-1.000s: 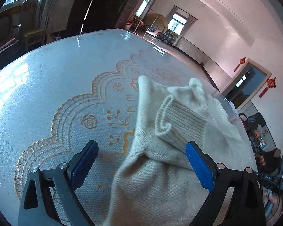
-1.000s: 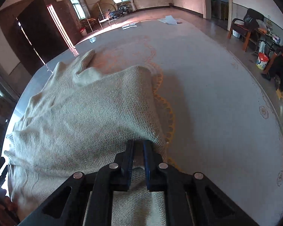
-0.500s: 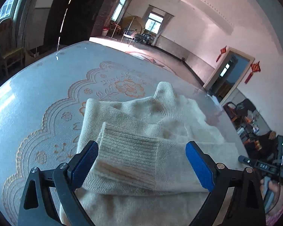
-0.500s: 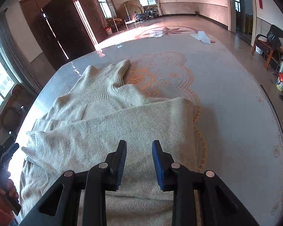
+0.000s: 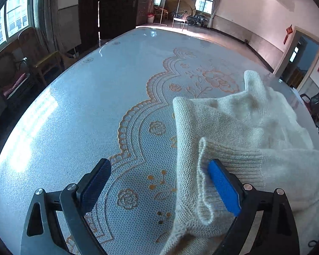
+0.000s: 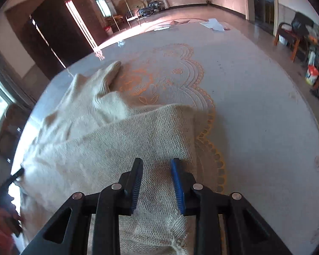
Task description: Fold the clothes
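Note:
A cream knit sweater (image 5: 234, 123) lies partly folded on the round table (image 5: 95, 89), with its ribbed collar (image 5: 253, 85) sticking up at the far side. My left gripper (image 5: 159, 184) is open wide at the sweater's left edge. Its right finger (image 5: 223, 187) rests against the ribbed sleeve cuff (image 5: 234, 159), and a loose fold of knit hangs between the jaws. In the right wrist view the sweater (image 6: 117, 144) spreads out to the left. My right gripper (image 6: 157, 182) hovers open just over its folded panel, holding nothing.
The table wears a pale cloth with an orange lace pattern (image 6: 180, 80). White papers (image 6: 214, 24) lie at its far edge. Wooden chairs (image 5: 12, 78) stand on the left, and another chair (image 6: 287, 34) on the right. A hand (image 6: 2, 223) shows at the lower left.
My right gripper let go of the sweater and its jaws have spread wider. My left gripper stayed open and swung left, so the sweater now sits at the right of its view.

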The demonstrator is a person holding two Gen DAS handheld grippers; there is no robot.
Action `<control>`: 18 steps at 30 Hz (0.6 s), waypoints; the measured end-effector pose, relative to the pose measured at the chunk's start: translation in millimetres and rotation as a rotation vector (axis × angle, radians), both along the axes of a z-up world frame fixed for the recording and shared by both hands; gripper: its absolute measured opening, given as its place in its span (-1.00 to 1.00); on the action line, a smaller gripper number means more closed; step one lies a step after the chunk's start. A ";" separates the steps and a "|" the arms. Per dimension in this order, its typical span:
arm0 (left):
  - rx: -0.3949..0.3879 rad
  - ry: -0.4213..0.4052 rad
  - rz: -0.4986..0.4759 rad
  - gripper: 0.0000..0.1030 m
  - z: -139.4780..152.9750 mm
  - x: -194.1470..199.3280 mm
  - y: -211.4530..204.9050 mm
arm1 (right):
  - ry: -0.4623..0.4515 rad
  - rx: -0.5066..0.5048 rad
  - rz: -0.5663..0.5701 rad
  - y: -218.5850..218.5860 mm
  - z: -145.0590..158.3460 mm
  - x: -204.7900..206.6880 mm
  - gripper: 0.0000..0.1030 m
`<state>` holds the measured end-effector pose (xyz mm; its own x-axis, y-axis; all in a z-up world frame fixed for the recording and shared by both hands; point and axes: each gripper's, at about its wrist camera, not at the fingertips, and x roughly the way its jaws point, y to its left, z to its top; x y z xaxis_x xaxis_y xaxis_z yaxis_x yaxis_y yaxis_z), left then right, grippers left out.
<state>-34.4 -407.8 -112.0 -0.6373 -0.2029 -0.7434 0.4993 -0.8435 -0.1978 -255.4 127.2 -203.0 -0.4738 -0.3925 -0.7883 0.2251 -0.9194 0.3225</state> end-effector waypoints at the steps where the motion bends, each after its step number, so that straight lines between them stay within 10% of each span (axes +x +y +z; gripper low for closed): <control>1: 0.006 0.064 0.012 0.83 9.2 2.6 4.0 | 0.022 -0.008 0.001 -1.7 5.0 0.8 -0.42; 5: 0.052 0.179 -0.092 0.83 27.4 -22.7 44.0 | 0.041 0.038 0.173 -51.4 8.6 0.6 -0.42; 11: -0.006 0.064 -0.207 0.83 9.0 -61.8 67.7 | 0.071 0.263 0.368 -121.2 -12.0 4.5 -0.50; 15: 0.033 0.042 -0.181 0.88 8.3 -65.8 44.4 | 0.097 0.318 0.279 -86.2 -11.8 -7.7 -0.51; 18: 0.062 0.025 -0.161 0.87 7.7 -68.8 26.9 | 0.025 0.180 0.196 -49.6 -8.3 -23.0 -0.51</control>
<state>-103.2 -380.9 -104.3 -0.6766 -0.0510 -0.7346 0.3528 -0.8981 -0.2626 -278.4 77.6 -211.3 -0.4230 -0.3334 -0.8426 0.4108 -0.8994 0.1496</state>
